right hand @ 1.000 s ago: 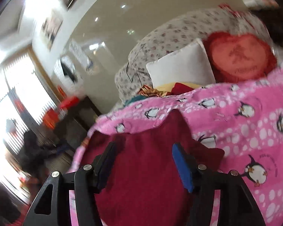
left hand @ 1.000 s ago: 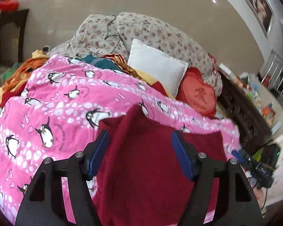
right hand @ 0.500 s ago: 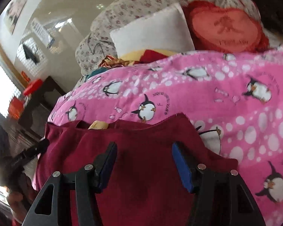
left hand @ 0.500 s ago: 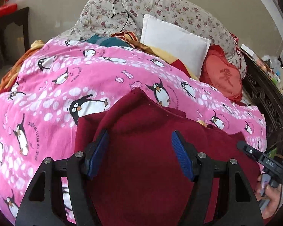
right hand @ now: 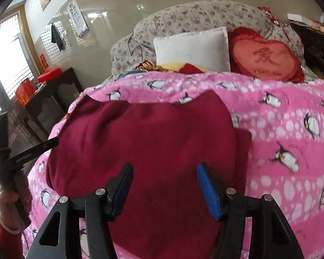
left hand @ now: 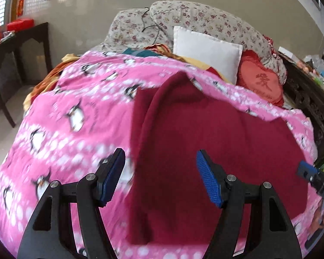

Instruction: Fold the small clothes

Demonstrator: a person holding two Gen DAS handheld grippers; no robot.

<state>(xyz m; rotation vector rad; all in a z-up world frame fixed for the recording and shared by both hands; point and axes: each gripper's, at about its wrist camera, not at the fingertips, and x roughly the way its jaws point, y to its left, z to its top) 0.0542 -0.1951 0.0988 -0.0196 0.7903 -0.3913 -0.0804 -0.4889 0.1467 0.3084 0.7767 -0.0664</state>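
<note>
A dark red garment [left hand: 205, 151] lies spread flat on the pink penguin blanket [left hand: 75, 112] on the bed. It also shows in the right wrist view [right hand: 151, 140]. My left gripper [left hand: 161, 172] is open and empty, hovering over the garment's left edge. My right gripper [right hand: 164, 183] is open and empty, hovering over the garment's near right part. The right gripper's tip [left hand: 306, 171] shows at the right edge of the left wrist view. The left gripper [right hand: 21, 155] and the hand holding it show at the left of the right wrist view.
A white pillow [left hand: 207, 49], a red heart cushion [left hand: 259, 84] and a floral duvet [left hand: 194, 19] lie at the bed's head. A dark side table [left hand: 17, 43] with red boxes stands at the left. A dark carved bed frame [left hand: 313, 108] runs along the right.
Both grippers have drawn back and lifted away from the garment, still open. The garment stays flat on the blanket.
</note>
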